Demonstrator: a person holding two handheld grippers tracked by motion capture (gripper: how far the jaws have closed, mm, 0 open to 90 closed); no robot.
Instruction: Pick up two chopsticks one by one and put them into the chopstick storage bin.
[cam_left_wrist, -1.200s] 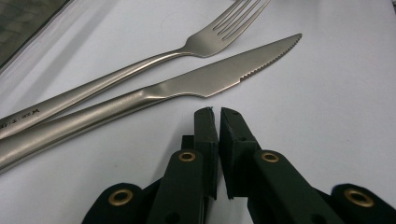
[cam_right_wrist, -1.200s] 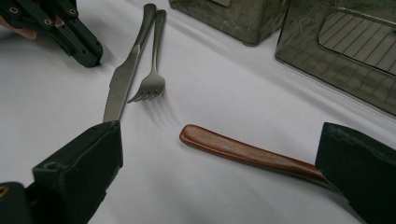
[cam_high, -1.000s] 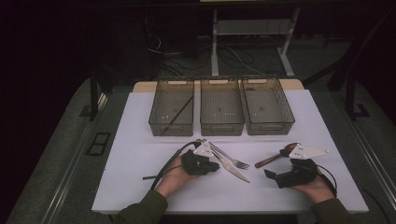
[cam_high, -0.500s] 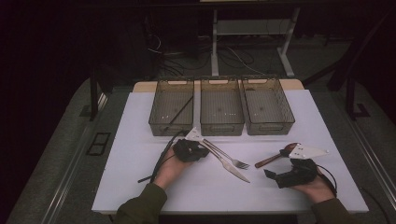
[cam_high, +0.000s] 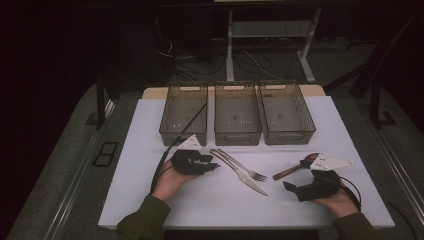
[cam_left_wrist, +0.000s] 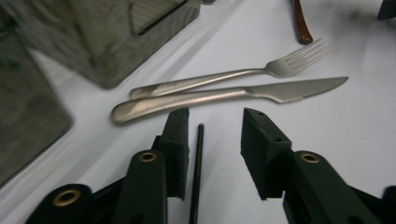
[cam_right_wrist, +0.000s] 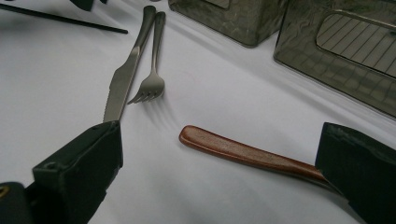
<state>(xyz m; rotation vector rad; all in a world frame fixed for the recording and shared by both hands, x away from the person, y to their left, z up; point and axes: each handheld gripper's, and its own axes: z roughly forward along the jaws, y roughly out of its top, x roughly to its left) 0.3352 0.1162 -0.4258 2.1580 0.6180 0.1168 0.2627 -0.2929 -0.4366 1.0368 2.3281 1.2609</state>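
I am spreading my left hand-held gripper (cam_left_wrist: 215, 116), empty, just near of the knife (cam_left_wrist: 224, 95) and fork (cam_left_wrist: 219, 78) handles for a pinch. My right hand-held gripper (cam_right_wrist: 219, 158) is resting wide open beside the wooden-handled spoon (cam_right_wrist: 243, 151) on the desk (cam_high: 165, 200)

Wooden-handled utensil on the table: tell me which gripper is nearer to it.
Right. The right gripper sits open just below the wooden-handled utensil. The left gripper is open across the table, beyond the fork and knife.

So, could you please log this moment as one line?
left claw: open, just opening over black stick | right claw: open by wooden handle
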